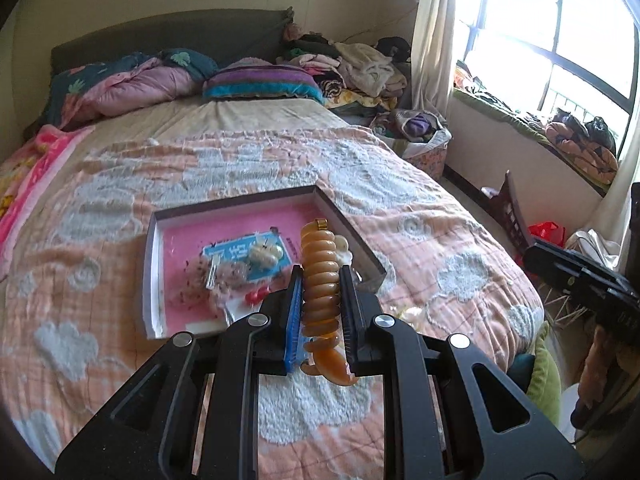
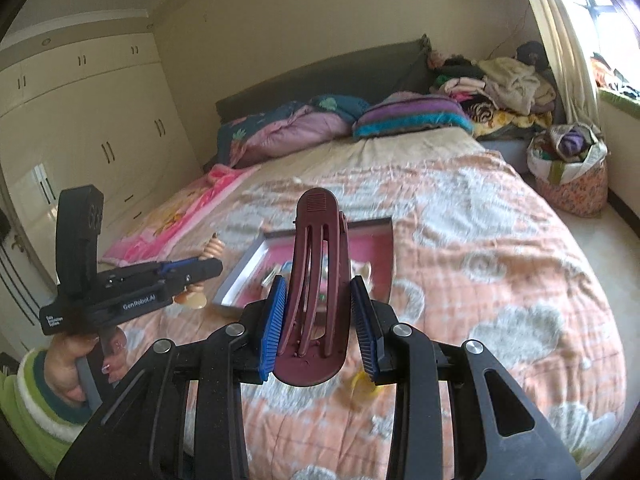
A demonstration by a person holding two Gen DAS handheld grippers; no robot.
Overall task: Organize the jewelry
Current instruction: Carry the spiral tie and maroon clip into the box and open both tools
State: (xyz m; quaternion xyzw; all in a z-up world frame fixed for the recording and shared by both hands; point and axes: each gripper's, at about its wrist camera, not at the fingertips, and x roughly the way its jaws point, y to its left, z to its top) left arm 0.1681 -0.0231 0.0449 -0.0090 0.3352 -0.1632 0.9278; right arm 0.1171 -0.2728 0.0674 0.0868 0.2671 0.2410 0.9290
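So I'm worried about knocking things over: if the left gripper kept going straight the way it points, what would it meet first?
Probably the shallow box on the bedspread, near its right wall; the left gripper, shut on an amber spiral clip, points down at it. Depth is uncertain.

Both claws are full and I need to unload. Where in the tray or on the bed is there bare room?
In the tray, the pink floor along the far rim and left wall is bare; its near half is crowded with hair accessories. Outside it, the bedspread lies free left of the tray, beyond it toward the pillows, and right of it to the bed's edge.
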